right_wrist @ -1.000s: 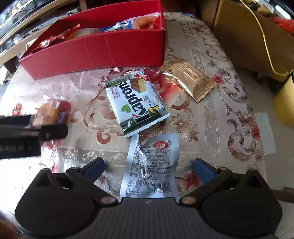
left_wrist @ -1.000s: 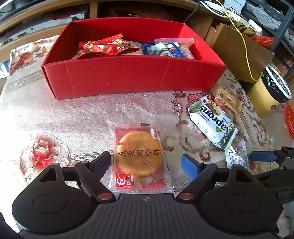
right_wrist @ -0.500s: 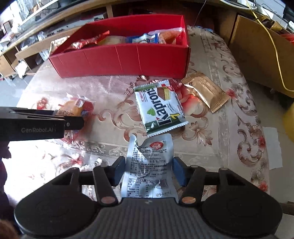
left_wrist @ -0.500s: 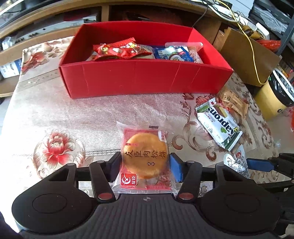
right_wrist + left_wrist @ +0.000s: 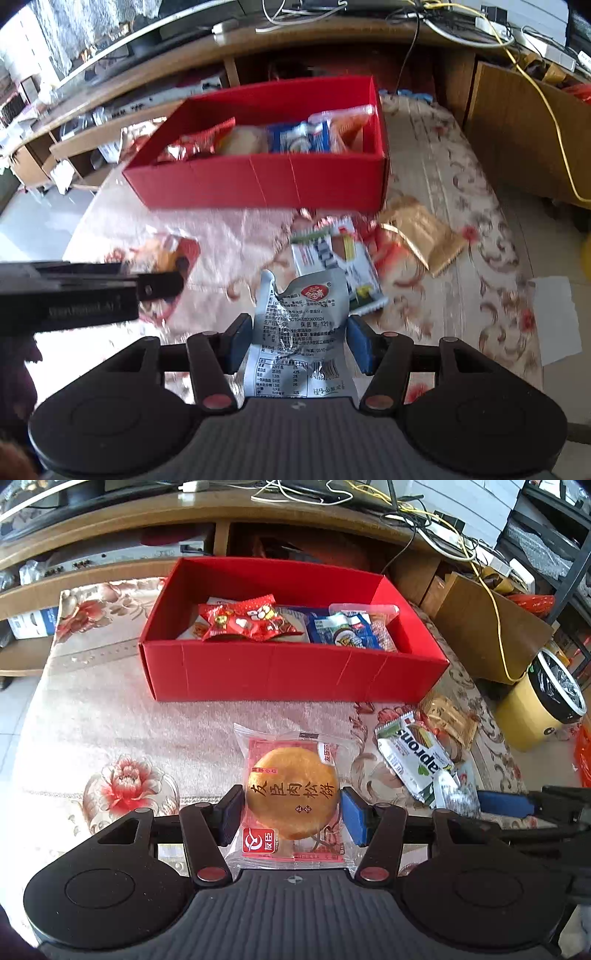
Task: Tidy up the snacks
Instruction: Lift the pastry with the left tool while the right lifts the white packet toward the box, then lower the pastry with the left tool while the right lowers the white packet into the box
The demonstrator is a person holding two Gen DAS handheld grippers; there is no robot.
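- Left wrist view: left tool point(image 5: 291, 814) pads pressed against both sides of the round pastry packet point(image 5: 293, 799), near side of the red box point(image 5: 291, 666).
- Right wrist view: right tool point(image 5: 299, 341) clamped on the crumpled silver pouch point(image 5: 301, 328), lifted above the bench point(image 5: 443, 306); green-white wafer pack point(image 5: 338, 258) beyond.

The bench point(image 5: 110, 720) (floral cloth) carries a red box point(image 5: 288, 668), a green wafer pack point(image 5: 413, 753) and a gold packet point(image 5: 450, 720).
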